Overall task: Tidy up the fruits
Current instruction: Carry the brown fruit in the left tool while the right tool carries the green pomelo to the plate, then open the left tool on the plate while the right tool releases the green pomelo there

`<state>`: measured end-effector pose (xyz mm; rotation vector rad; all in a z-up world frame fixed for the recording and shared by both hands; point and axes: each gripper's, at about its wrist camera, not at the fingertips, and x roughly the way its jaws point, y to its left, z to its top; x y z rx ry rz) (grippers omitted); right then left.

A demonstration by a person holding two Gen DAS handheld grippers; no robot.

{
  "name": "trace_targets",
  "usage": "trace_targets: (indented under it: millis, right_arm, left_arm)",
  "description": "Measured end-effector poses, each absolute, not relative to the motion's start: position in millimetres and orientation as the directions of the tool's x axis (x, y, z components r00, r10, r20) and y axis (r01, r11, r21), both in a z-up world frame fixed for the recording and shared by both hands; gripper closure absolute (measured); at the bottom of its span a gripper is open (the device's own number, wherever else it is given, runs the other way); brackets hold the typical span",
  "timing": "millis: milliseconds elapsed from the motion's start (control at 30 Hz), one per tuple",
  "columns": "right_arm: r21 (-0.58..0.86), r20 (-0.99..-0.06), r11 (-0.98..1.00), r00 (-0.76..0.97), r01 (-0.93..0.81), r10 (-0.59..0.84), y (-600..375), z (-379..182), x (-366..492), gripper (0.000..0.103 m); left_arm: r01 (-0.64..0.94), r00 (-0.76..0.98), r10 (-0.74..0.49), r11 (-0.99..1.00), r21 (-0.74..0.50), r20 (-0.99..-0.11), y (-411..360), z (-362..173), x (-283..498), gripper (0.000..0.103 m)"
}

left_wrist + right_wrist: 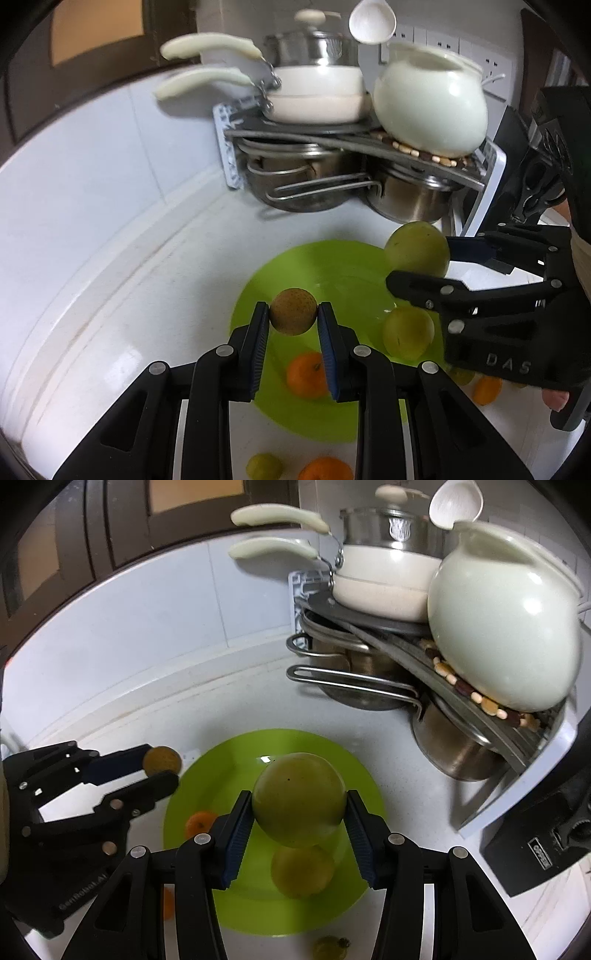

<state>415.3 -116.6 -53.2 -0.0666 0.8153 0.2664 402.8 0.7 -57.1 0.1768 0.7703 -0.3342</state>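
The round lime-green plastic plate [325,266] lies on the white countertop [110,295] and serves as the landmark. Above its near-left part, the left black two-finger gripper [293,314] is closed on a small round brownish fruit [293,312], pinched between its blue ribbed pads [258,350]. Above the plate's far-right edge, the right black two-finger gripper [299,805] clamps a large round green fruit [299,799], held clear of the plate.

On the plate sit a second green fruit [408,332], partly covered by the right gripper in the left wrist view, and a small orange citrus fruit [306,374], half hidden behind the left gripper's finger. Off the plate's near edge lie another orange fruit [325,469] and a small yellow-green fruit [264,467], both cut off at the frame's bottom. Beyond the plate's right side, one more orange fruit [487,389] peeks out beneath the right gripper's body; a greenish fruit beside it is too hidden to identify.

Behind the plate, a metal corner rack [332,133] holds a pale green ceramic jar [430,107], cream pans and steel pots [410,199], all blurred.
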Motion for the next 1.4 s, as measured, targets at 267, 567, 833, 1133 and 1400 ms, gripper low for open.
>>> trace_targets:
  millis: [267,567,833,1133,1400]
  right_arm:
    - [0.066,-0.781,0.963,0.588,-0.259,0.212,-122.1,-75.9,436.7,0.053]
    - [0.09,-0.813,0.965,0.541,-0.247,0.215,-125.9,-91.5,451.7,0.053]
    - [0.087,-0.823,0.964,0.527,-0.25,0.211,-125.9,-96.7,453.0,0.053]
    - [0.08,-0.826,0.962,0.523,-0.26,0.21,-121.3,-99.6,455.0,0.053]
    - [0.035,-0.791,0.967,0.584,-0.253,0.181,-120.5,-81.1,442.7,0.05]
  left_arm:
    - [0.395,0.587,-0.252,0.919,0.0,-0.769,-8.3,-80.7,432.4,0.076]
    - [0.423,0.525,-0.268,0.906,-0.025,-0.808,-15.0,-101.3,448.3,0.076]
    - [0.418,0.514,-0.272,0.908,-0.039,-0.813,-12.7,-105.5,454.6,0.076]
    - [0.382,0.551,-0.231,0.924,-0.003,-0.802,-5.6,-97.5,449.3,0.061]
    - [0.344,0.599,-0.185,0.938,0.041,-0.779,3.5,-84.1,440.0,0.055]
